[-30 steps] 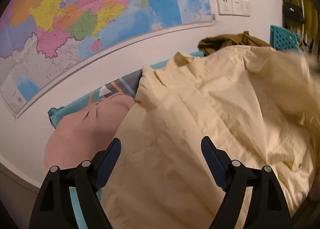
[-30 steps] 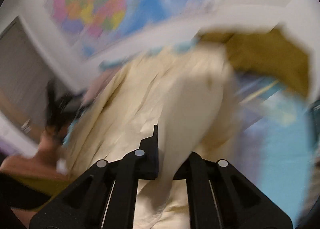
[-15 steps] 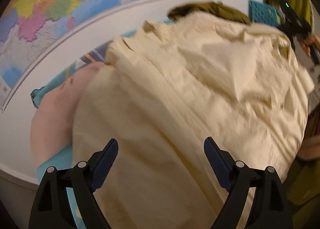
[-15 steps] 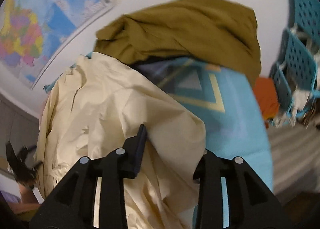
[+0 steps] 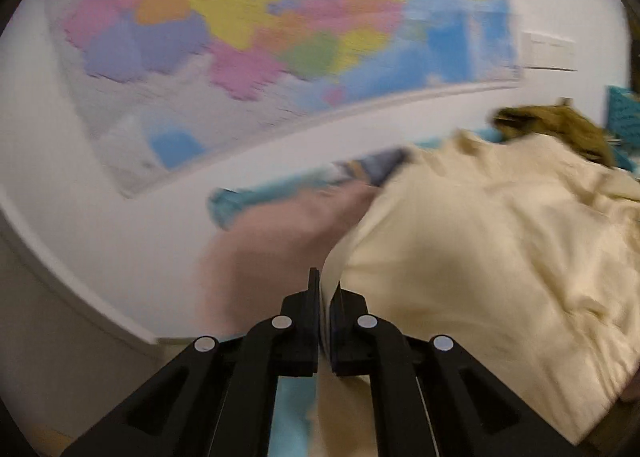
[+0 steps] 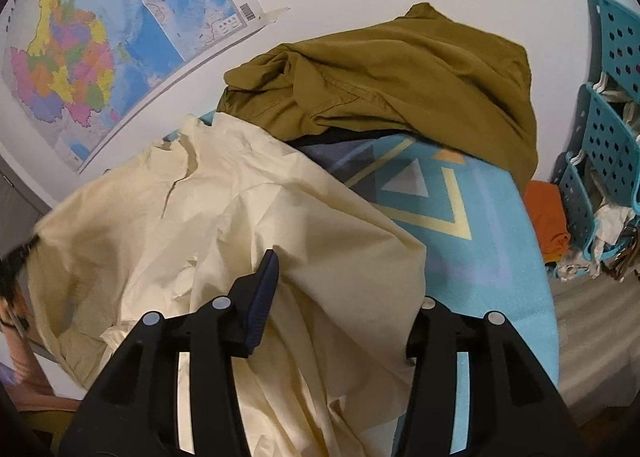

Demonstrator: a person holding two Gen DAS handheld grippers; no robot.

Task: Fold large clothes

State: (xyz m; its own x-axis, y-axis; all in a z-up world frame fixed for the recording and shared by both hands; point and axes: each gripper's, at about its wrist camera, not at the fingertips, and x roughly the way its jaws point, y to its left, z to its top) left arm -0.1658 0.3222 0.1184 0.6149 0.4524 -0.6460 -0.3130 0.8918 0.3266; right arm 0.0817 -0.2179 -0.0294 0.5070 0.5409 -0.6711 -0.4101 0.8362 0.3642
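While the left gripper (image 5: 325, 289) is pinched tight on an edge of the cream garment (image 5: 500, 257), which lies spread over the blue patterned mat (image 6: 460, 217) beside the olive garment (image 6: 400, 73), the right gripper (image 6: 344, 281) has its jaws opening with a fold of the same cloth lying loose between them. That fold could slide back off the body and undo the crease, and a hard pull by the left could drag the cream cloth onto the pink garment (image 5: 280, 241). At the right edge the teal perforated bins (image 6: 608, 145) hold what seem to be crumpled pale cloths, though the view there is too warped to be sure.
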